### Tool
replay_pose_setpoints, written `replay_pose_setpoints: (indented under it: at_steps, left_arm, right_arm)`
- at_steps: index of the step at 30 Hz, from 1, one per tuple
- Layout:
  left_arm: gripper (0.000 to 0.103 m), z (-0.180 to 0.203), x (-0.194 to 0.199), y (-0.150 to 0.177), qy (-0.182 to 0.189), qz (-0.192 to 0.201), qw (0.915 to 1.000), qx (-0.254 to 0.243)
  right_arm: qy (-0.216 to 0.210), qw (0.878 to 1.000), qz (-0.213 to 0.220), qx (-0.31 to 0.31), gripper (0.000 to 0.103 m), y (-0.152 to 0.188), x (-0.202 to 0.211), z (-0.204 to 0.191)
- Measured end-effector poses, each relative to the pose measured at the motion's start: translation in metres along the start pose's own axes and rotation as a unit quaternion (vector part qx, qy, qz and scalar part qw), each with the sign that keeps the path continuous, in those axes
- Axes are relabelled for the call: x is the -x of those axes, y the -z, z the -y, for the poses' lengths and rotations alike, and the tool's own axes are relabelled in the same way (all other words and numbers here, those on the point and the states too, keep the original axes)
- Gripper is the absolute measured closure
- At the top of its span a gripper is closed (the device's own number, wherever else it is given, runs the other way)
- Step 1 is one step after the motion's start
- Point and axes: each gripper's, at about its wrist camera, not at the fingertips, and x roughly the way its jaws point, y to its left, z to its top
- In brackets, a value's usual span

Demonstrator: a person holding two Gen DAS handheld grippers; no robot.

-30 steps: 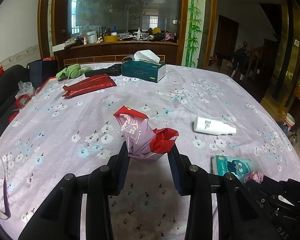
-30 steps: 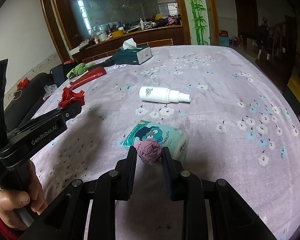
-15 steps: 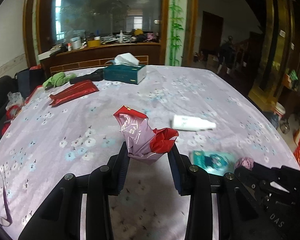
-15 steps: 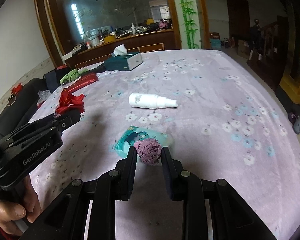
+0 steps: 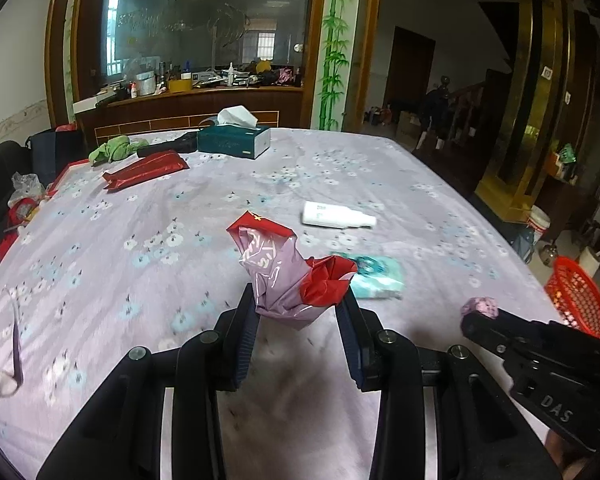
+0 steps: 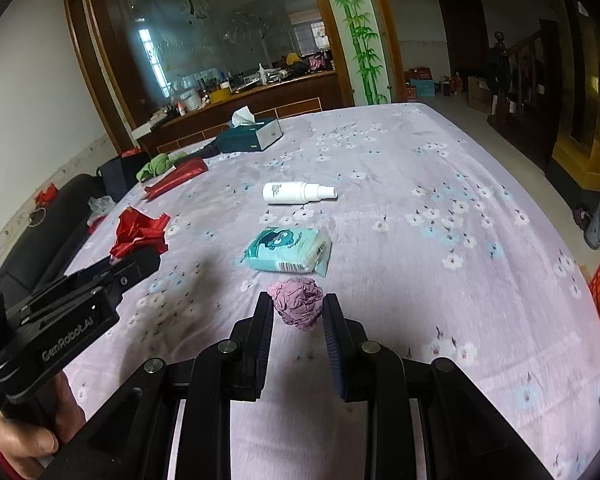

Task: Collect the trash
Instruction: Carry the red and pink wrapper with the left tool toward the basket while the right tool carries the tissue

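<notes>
While left jaws grip red-purple wrapper (image 5: 288,276) | right jaws clamp crumpled purple wad (image 6: 298,306) | red basket (image 5: 578,300) contents unclear

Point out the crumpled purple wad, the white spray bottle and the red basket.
crumpled purple wad (image 6: 299,307), right wrist view, middle of the ball.
white spray bottle (image 6: 286,192), right wrist view, its body.
red basket (image 5: 576,298), left wrist view, mesh wall.

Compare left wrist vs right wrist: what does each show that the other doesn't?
Left wrist only: eyeglasses at the table's near-left edge, and the right claw from the side.

Right wrist only: a hand gripping the left claw's handle.

Both: red-and-lilac wrapper in the left claw, crumpled purple paper ball in the right claw, white spray bottle, teal tissue pack, tissue box, red basket.
</notes>
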Motion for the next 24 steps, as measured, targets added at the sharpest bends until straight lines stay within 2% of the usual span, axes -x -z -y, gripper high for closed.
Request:
replay_pose_setpoints:
  at_steps: [13,24]
  left_arm:
    - [0.066,0.053,0.04,0.023,0.02,0.005,0.9995,-0.025]
    - [0.066,0.076,0.03,0.026,0.034,-0.006,0.9985,-0.044]
  right_arm:
    - [-0.015,0.999,0.025,-0.018,0.076,0.015,0.053,0.019]
    - [-0.007,0.998,0.037,-0.047,0.076,0.011,0.068,0.053]
